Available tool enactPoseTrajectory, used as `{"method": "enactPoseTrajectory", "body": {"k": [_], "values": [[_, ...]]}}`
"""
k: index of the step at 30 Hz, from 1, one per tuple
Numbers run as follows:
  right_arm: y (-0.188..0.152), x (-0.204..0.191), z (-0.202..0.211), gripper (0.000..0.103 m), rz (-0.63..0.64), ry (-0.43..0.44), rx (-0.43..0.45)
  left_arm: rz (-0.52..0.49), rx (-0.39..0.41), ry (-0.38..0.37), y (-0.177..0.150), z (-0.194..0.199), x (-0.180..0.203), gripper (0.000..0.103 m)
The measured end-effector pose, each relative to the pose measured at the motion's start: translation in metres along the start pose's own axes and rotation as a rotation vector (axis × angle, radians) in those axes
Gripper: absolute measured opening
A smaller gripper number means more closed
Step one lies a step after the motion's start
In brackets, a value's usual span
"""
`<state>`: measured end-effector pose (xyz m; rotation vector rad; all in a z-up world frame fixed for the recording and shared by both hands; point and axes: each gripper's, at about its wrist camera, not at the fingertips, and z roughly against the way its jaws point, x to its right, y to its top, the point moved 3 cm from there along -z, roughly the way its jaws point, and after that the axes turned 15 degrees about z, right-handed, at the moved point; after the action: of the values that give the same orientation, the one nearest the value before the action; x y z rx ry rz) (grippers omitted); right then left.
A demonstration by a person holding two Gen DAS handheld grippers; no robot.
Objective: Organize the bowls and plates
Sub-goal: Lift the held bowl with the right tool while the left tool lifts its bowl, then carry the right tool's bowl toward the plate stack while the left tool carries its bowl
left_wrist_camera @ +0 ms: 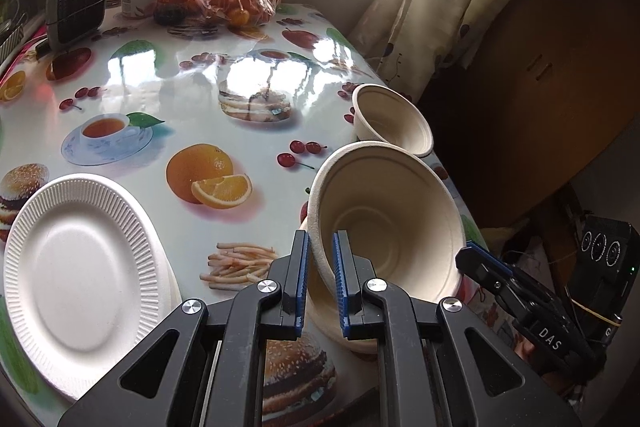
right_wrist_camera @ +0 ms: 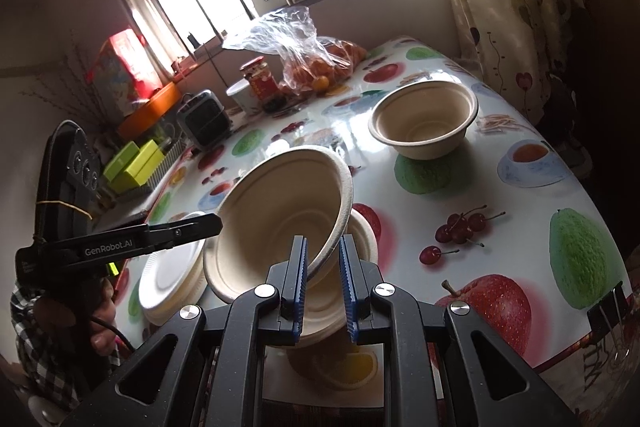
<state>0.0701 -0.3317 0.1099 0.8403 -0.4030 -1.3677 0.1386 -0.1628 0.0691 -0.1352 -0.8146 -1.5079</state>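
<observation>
Between the jaws of the left gripper (left_wrist_camera: pixel 321 269): rim of a tilted beige pulp bowl (left_wrist_camera: pixel 394 223), pinched close. The right gripper (right_wrist_camera: pixel 323 269) clasps the opposite rim, jaws narrowly parted. Bowl angled over a second, nested bowl (right_wrist_camera: pixel 362 233). Third bowl (right_wrist_camera: pixel 425 121) upright, well apart, near the surface's (left_wrist_camera: pixel 192 75) far edge. Ribbed white plates (left_wrist_camera: pixel 76 279) stacked alongside. Glossy fruit-print cloth between them lies open.
</observation>
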Motion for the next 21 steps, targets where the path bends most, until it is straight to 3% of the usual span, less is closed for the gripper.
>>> {"method": "enactPoseTrajectory", "body": {"k": [21], "values": [[-0.02, 0.003, -0.006, 0.017, -0.043, -0.006, -0.045, 0.009, -0.059, 0.019, -0.013, -0.016, -0.007, 0.013]]}}
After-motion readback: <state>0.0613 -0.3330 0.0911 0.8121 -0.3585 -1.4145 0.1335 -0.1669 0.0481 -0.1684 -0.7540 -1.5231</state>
